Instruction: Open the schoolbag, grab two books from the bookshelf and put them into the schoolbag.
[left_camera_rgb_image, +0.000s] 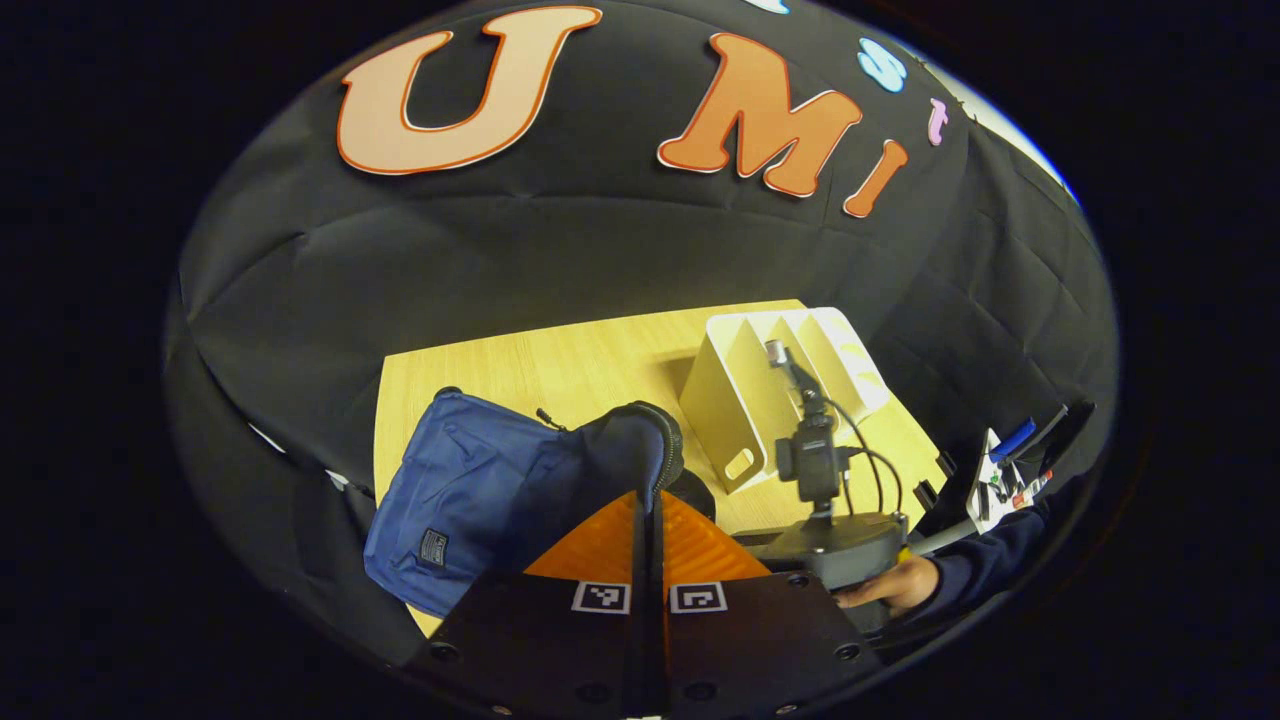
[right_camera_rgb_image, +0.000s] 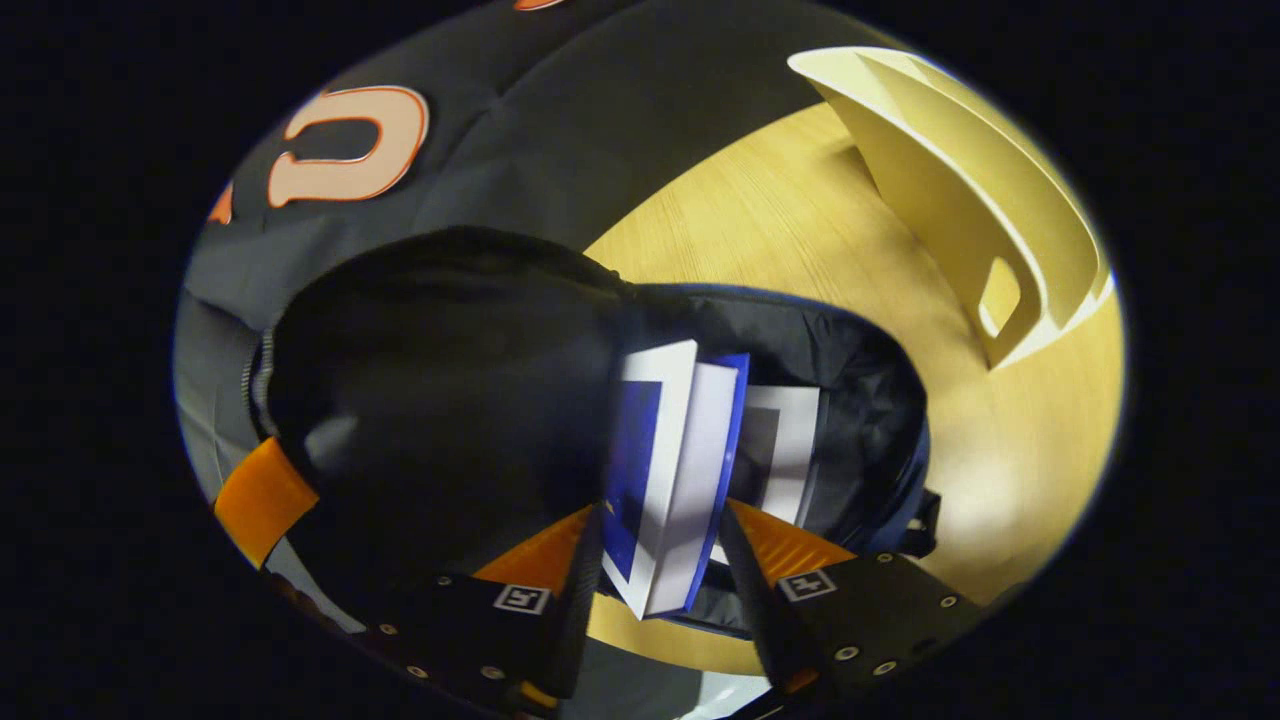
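While your right gripper (right_camera_rgb_image: 660, 560) squeezes the blue book (right_camera_rgb_image: 665, 480) on both sides, you hold it right over the open schoolbag (right_camera_rgb_image: 860, 400), so it can slide in beside the other book (right_camera_rgb_image: 785, 440) already inside. Your left gripper (left_camera_rgb_image: 648, 530) looks pinched shut on the bag's flap (left_camera_rgb_image: 630, 450), lifting it so the mouth stays wide. Farther back on the table (left_camera_rgb_image: 560, 370), the bookshelf (left_camera_rgb_image: 770, 390) stands with nothing in it.
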